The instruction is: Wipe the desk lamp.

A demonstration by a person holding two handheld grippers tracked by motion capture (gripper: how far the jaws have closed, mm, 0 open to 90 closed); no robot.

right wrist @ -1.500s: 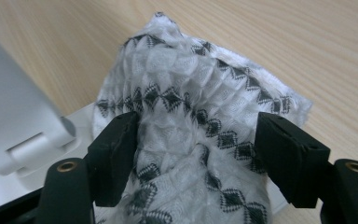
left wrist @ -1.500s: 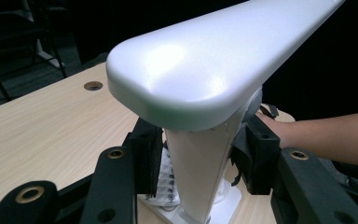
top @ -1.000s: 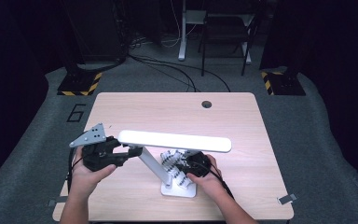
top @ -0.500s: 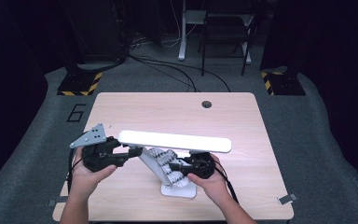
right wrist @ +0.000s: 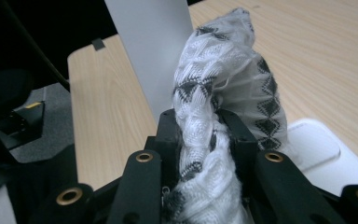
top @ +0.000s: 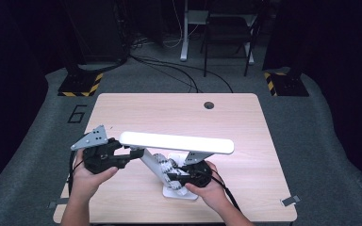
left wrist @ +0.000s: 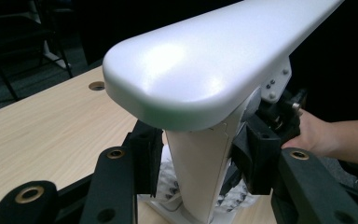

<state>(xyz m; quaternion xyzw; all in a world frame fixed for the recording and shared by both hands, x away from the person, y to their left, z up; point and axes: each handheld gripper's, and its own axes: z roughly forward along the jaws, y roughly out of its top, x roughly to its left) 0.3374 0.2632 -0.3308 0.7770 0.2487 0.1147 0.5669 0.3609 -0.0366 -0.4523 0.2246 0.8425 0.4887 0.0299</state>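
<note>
Since a second ago, the right tongs (top: 178, 177) have lifted and shifted left along the lamp's slanted arm (top: 152, 165), pulling the patterned cloth (right wrist: 223, 116) with them; the left tongs (top: 133, 154) have stayed put. Right tongs are clamped on the twisted cloth, which is wound round the arm. Left tongs, half apart, grip the arm below the lamp head (top: 176, 141). The lamp's base (top: 179, 193) stands near the tabletop's (top: 179, 113) near edge.
</note>
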